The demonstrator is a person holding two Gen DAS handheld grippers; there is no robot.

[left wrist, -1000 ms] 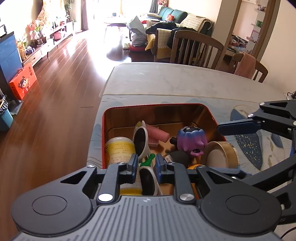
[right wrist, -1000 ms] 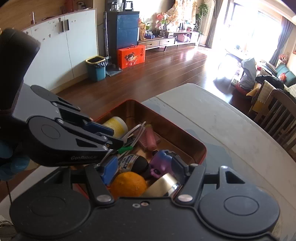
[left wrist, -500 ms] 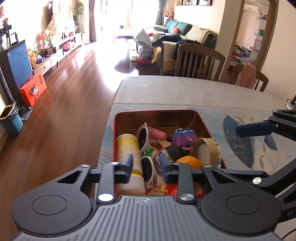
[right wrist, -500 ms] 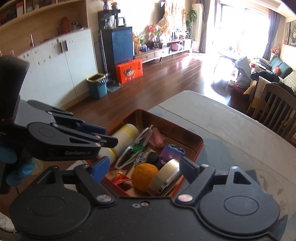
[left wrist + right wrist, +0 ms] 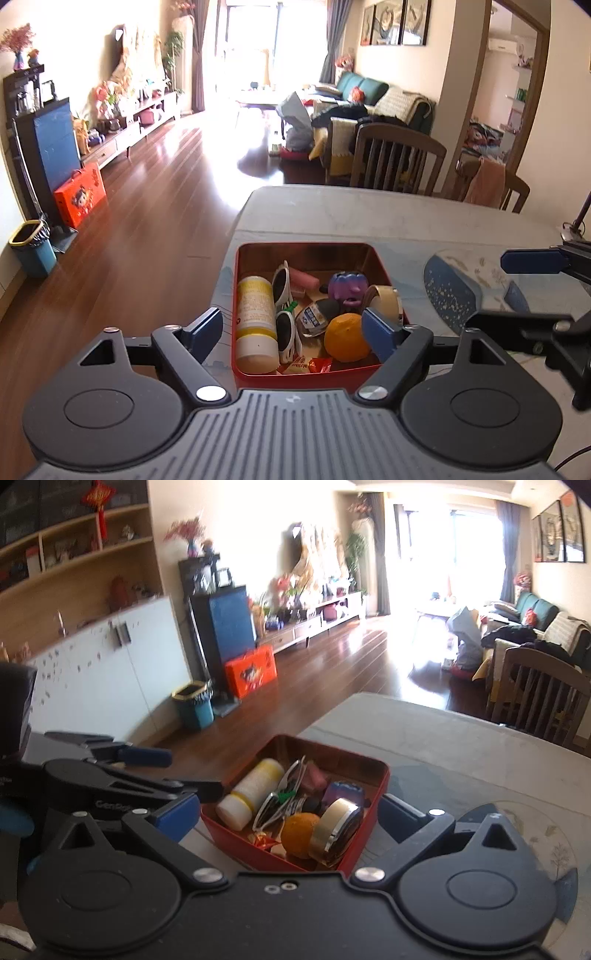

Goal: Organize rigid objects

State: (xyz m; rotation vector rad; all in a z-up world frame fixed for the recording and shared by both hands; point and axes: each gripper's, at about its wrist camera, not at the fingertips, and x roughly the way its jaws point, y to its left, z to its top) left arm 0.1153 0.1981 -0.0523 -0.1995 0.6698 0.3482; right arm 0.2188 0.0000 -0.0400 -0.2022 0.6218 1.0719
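A red tin [image 5: 306, 374] sits at the desk's [image 5: 388, 218] left edge, toward the near corner, packed with small things. Along its left wall lies a white bottle [image 5: 255, 319] with a yellow label, on its side. Just beside that, white-framed sunglasses [image 5: 285, 314] run lengthwise, with a pink bar [image 5: 303, 277] behind them toward the far wall. In the middle there is a small dark jar [image 5: 317, 313] with a blue label, and behind it a purple toy [image 5: 349, 288]. An orange [image 5: 345, 338] rests near the front wall, touching a roll of tape [image 5: 384, 299] that stands on edge against the right wall. A few red candy wrappers [image 5: 310, 363] lie along the front.

The left gripper [image 5: 293, 330] hangs above the tin's near side, its blue fingers [image 5: 205, 330] spread wide and holding nothing. The right gripper [image 5: 286, 812] hovers over the tin's right near corner, also spread wide and empty, one finger outside the tin's left wall and the other outside its right wall. To the right of the tin, the desk carries a round patterned mat [image 5: 465, 291].
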